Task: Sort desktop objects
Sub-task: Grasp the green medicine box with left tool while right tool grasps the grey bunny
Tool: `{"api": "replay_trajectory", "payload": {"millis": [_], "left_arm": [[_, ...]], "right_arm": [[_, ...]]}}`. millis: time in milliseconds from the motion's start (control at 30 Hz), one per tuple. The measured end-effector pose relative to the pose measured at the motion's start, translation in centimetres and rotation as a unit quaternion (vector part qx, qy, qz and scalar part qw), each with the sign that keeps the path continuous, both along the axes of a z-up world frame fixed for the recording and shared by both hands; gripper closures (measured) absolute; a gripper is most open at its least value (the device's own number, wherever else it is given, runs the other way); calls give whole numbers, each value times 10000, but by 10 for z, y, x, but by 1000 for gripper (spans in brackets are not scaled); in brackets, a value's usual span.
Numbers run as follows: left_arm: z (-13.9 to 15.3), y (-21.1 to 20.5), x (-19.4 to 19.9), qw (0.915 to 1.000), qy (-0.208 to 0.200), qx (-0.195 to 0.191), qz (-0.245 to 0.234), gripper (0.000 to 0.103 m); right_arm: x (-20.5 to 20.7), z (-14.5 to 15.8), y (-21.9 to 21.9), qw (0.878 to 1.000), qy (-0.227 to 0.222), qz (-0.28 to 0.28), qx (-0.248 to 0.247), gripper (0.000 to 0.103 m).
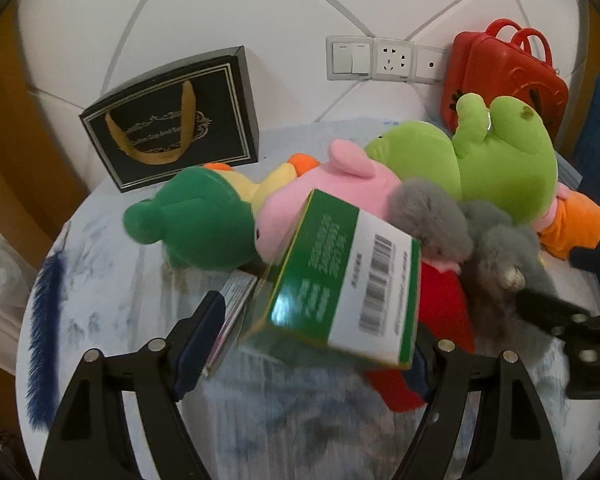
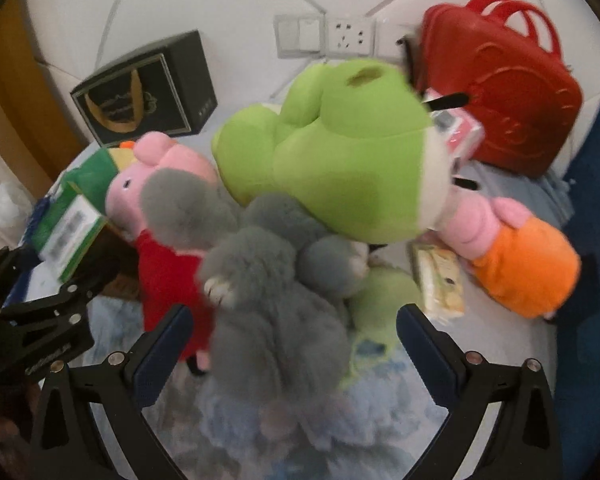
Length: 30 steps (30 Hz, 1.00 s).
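The left gripper (image 1: 300,332) is holding its fingers apart around a green-and-white carton (image 1: 340,276); whether the pads press it cannot be told. The carton is displaying a barcode; its print is unreadable. The right gripper (image 2: 292,344) fingers are standing open, straddling a grey plush toy (image 2: 276,312) without touching it. Beyond the fingers, a black gift bag (image 1: 172,120) is bearing illegible gold lettering.
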<state>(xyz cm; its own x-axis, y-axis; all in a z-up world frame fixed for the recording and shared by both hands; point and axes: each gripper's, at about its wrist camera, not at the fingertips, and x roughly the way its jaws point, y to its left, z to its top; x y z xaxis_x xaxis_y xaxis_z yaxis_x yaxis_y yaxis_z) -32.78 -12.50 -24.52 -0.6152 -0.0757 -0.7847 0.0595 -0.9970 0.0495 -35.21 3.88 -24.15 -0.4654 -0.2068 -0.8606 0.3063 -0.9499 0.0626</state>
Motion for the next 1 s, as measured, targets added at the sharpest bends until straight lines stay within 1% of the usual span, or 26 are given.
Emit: {"api": "replay_trajectory", "payload": {"millis": [33,67,100,233,367,433,467,500,533,567,633,700,833,1000], "left_arm": [[-2,-1,-1,10000,9,55,-8,39],[-4,-2,-3,10000,7,75,38,41],[-4,-2,-4,10000,41,23,63,42],[-5,-2,-6,9999,89,17,99,42],[-5,-7,-10,9997,147,64,168,43],[-4,-8,-12,9997,160,79,185,43],[-4,-9,-12,9996,167,85,193,44],[-4,-9,-12,9996,173,84,200,44],[-4,-9,-12,9996,169,82,203,44],[-3,-9,-10,9996,166,77,205,44],[2,-6,-4,9996,230,24,179,44],[12,-5,5,9992,347,-33,175,44],[34,-4,24,9983,552,5,202,44],[63,3,59,9968,778,-28,202,45]], "right_arm": [[-6,-7,-3,10000,-62,-6,-2,0],[-9,-11,-5,10000,-96,-9,-8,0],[-13,-16,-6,9999,-141,-20,-23,0],[-27,-36,-8,9993,-343,-93,-109,0],[-34,-45,-9,9992,-341,-89,-196,0],[-37,-47,-9,9990,-358,-56,-267,5],[-38,-47,-8,9988,-365,-28,-320,19],[-40,-48,-8,9985,-391,3,-384,47],[-42,-50,-9,9981,-464,44,-407,58],[-41,-51,-11,9981,-490,69,-376,59],[-35,-46,-14,9989,-373,145,-236,61],[-24,-37,-15,9992,-261,199,-208,62],[2,-12,-8,9993,20,334,-174,62],[37,29,5,9983,393,358,-220,62]]}}
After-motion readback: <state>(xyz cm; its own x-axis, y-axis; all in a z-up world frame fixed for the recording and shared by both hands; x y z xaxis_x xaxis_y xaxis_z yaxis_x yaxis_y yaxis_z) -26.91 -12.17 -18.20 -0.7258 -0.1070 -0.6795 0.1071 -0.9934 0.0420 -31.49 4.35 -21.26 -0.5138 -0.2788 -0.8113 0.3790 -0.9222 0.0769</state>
